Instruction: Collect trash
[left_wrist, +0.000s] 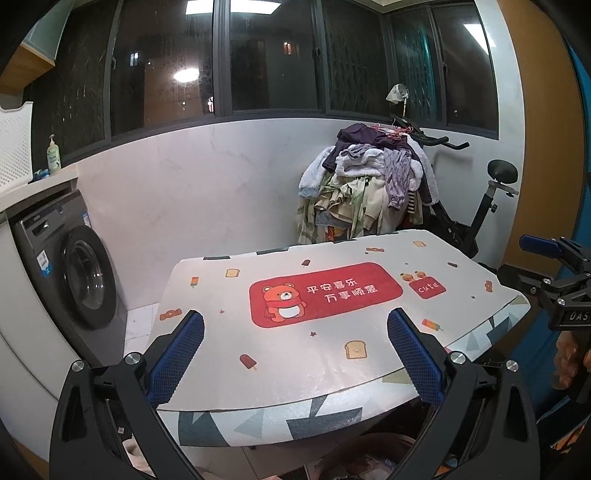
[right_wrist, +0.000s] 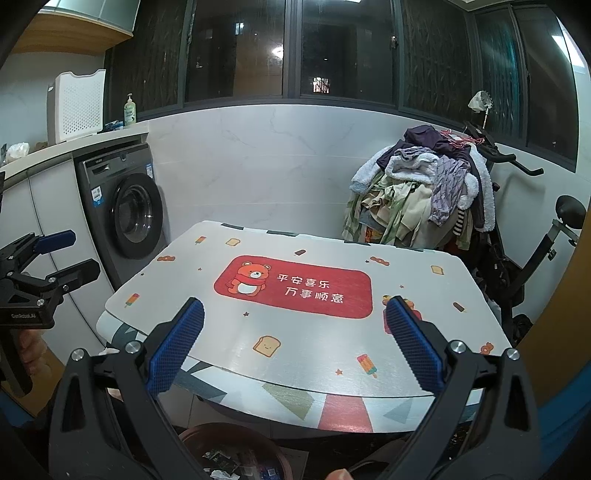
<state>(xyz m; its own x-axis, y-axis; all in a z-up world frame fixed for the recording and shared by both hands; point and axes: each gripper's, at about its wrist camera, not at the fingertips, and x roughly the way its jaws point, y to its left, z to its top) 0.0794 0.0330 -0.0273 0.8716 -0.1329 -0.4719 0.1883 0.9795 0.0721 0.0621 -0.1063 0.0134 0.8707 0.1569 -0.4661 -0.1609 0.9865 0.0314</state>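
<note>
While both grippers hover over the near edge of the table (right_wrist: 436, 314), its printed mat (left_wrist: 325, 295) carries no loose litter. Left gripper (left_wrist: 295, 354): jaws spread wide, nothing between them. Right gripper (right_wrist: 295, 350): likewise wide and empty. Trash shows only in the right wrist view, as small scraps (right_wrist: 225, 463) lying inside a round reddish-brown bin (right_wrist: 207, 434) on the floor below the table's front edge. Judged from their look, the scraps are light, thin and crumpled, likely paper or wrapper; they should yield under the pads and could slip, so pinch a raised fold rather than a flat face.
</note>
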